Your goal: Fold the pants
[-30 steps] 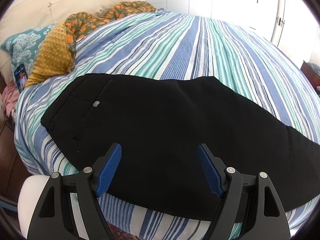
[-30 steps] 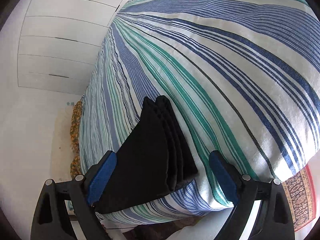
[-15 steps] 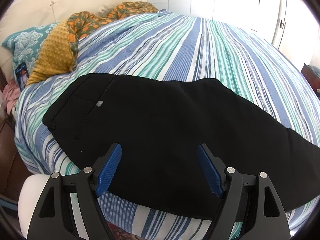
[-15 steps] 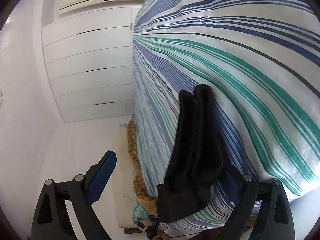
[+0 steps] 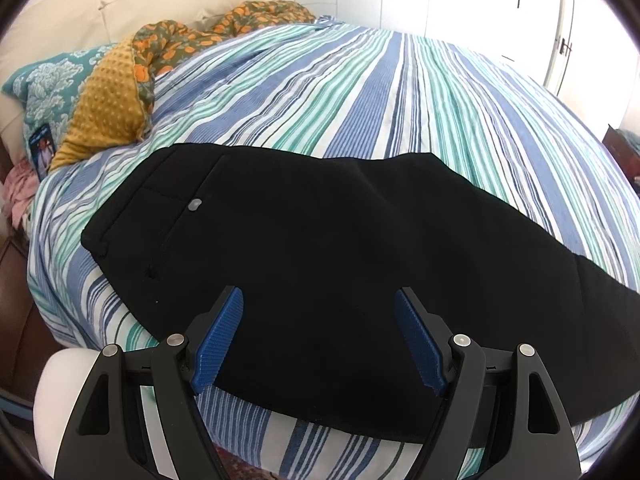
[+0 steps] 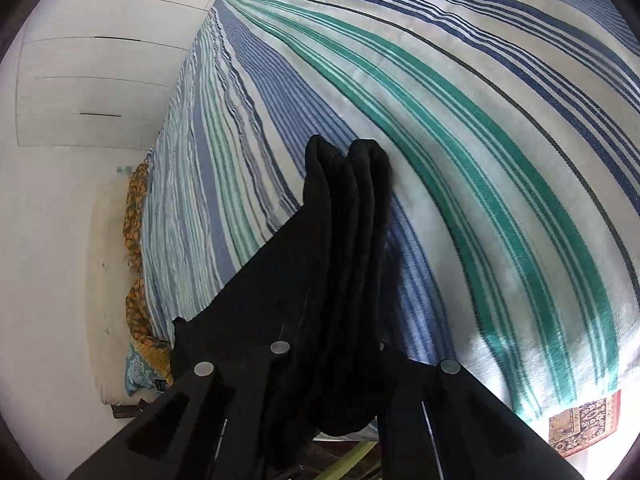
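Black pants (image 5: 320,240) lie flat on the striped bed, folded leg on leg, with the waist and a grey pocket button (image 5: 195,204) at the left. My left gripper (image 5: 319,340) is open and empty, hovering over the near edge of the pants. In the right wrist view my right gripper (image 6: 340,364) is shut on the stacked leg cuffs of the pants (image 6: 348,208), and its blue pads are hidden by the cloth.
The blue, teal and white striped bedspread (image 5: 380,92) covers the bed. A mustard and orange blanket (image 5: 120,100) and a teal pillow (image 5: 44,80) lie at the headboard. White closet doors (image 5: 500,4) stand behind. A patterned rug (image 6: 580,424) lies on the floor.
My right gripper has closed on the leg cuffs; it was open around them before. The left gripper has barely moved.
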Demonstrator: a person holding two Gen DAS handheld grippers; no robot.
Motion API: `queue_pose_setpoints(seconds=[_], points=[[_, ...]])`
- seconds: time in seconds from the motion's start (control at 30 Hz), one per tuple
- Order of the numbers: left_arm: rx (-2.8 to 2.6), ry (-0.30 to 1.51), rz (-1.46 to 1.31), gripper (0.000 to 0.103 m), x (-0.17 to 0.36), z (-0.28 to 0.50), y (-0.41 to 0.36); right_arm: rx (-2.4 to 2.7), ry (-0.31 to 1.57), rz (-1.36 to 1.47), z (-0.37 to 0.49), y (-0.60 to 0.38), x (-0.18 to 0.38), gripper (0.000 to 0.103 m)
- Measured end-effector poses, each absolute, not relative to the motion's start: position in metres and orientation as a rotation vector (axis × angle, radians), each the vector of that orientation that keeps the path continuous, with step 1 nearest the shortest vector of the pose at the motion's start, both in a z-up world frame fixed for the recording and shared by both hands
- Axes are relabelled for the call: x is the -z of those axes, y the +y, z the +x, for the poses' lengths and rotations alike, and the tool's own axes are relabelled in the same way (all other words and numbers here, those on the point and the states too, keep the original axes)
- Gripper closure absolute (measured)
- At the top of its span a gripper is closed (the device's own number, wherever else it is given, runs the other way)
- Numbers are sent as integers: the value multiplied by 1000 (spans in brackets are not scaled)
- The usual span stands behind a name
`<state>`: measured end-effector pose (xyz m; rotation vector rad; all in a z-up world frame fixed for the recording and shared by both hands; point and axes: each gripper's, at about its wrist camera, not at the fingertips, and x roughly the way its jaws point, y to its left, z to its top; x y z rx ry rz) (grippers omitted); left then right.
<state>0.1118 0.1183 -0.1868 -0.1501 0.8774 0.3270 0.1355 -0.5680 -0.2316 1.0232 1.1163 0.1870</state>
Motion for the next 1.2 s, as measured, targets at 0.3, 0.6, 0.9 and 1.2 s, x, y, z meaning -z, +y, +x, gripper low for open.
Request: queue_pose_setpoints(seconds=[0.3, 0.6, 0.9, 1.2], points=[[-300, 854, -235, 23, 184, 110, 132, -466, 878, 1188, 133, -486, 139, 96], [-319, 821, -339, 23, 179, 99, 154, -785, 862, 1282, 182, -317, 116, 96], [-323, 810, -373, 23, 179, 94, 162, -926, 917, 1311, 228, -169, 154, 95], [-331, 815, -391, 23, 181, 92, 169, -860, 1057, 1168, 242, -79, 211, 95]])
